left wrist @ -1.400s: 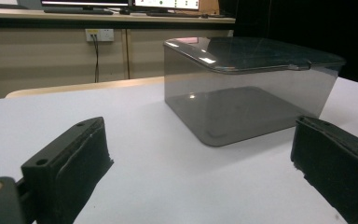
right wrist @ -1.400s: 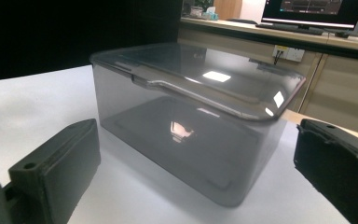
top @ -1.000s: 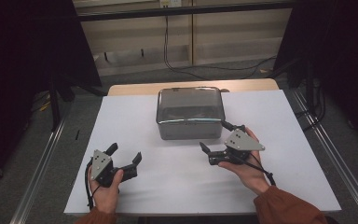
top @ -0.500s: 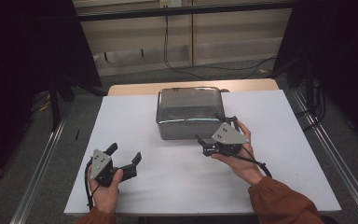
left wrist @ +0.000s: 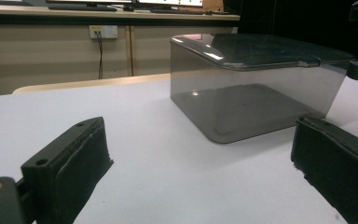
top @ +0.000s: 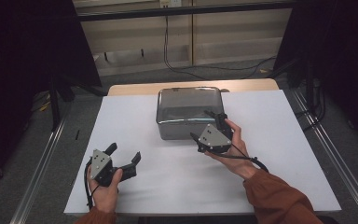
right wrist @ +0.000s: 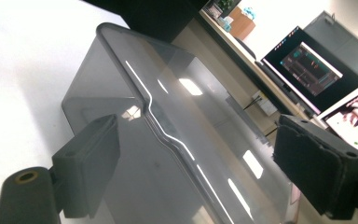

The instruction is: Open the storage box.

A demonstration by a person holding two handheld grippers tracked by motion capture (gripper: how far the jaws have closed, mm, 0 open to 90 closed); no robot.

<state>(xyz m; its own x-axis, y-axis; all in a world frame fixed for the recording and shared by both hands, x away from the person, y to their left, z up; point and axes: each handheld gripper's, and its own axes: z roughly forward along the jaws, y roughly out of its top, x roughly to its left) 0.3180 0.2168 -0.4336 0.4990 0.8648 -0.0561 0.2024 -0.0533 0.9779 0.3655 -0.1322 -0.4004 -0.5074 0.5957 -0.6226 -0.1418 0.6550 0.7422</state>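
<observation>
A smoky translucent box (top: 189, 109) with a lid stands at the table's middle back; it also shows in the left gripper view (left wrist: 251, 88). My right gripper (top: 201, 125) is at the box's front right corner, tilted. Its jaws have just been closing and stand open astride the lid's rim (right wrist: 168, 135), and the pads (right wrist: 95, 161) do not press on it. My left gripper (top: 124, 151) rests open near the front left of the table. Nothing is between its pads (left wrist: 81, 161), and it points at the box.
A white table top (top: 284, 140) carries the box, with a wooden strip at the far edge. Metal rails (top: 42, 163) run along both sides. Cables (top: 177, 65) lie on the floor behind. A lit monitor (right wrist: 307, 60) shows in the right gripper view.
My right gripper has moved left and toward the box, from beside it up to its front right corner, and its jaws have narrowed. The left gripper has stayed put.
</observation>
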